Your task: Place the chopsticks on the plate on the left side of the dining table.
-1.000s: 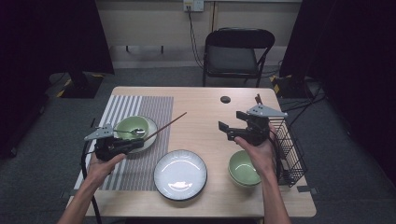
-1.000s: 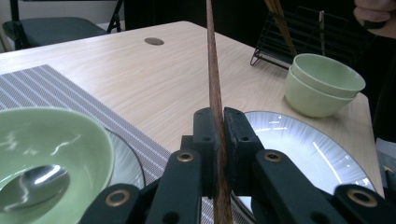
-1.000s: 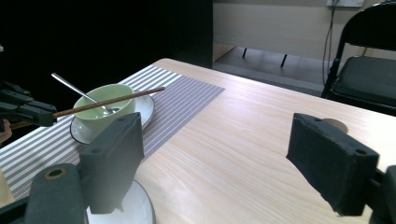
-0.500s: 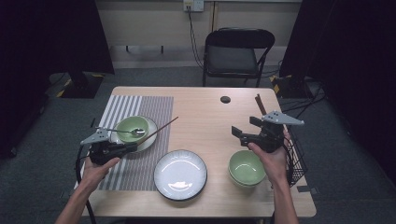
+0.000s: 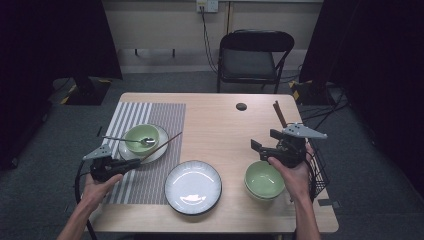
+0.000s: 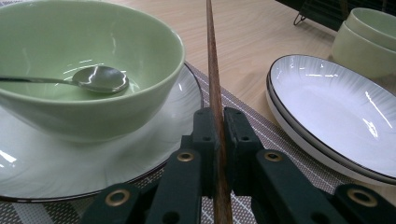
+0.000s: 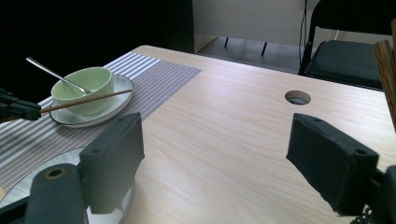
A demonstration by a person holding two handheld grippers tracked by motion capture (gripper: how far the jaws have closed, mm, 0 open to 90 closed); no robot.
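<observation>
**Chopstick could knock the bowl or slip from its pinch**

Counter clutter, mid-frame, is the main risk: the chopstick, pinched near one end by the shut left tool, angles over the plate beside the bowl. A swing could strike the bowl or flick the spoon. The right tool, centre-right, gapes empty. No writing readable.

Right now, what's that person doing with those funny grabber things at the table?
The person is setting the table. The left gripper is shut on a wooden chopstick, holding it low beside the green bowl, which has a spoon in it and sits on a white plate on the striped mat. The right gripper is open and holds nothing, above the table near another green bowl. A second white plate lies in the middle.
</observation>
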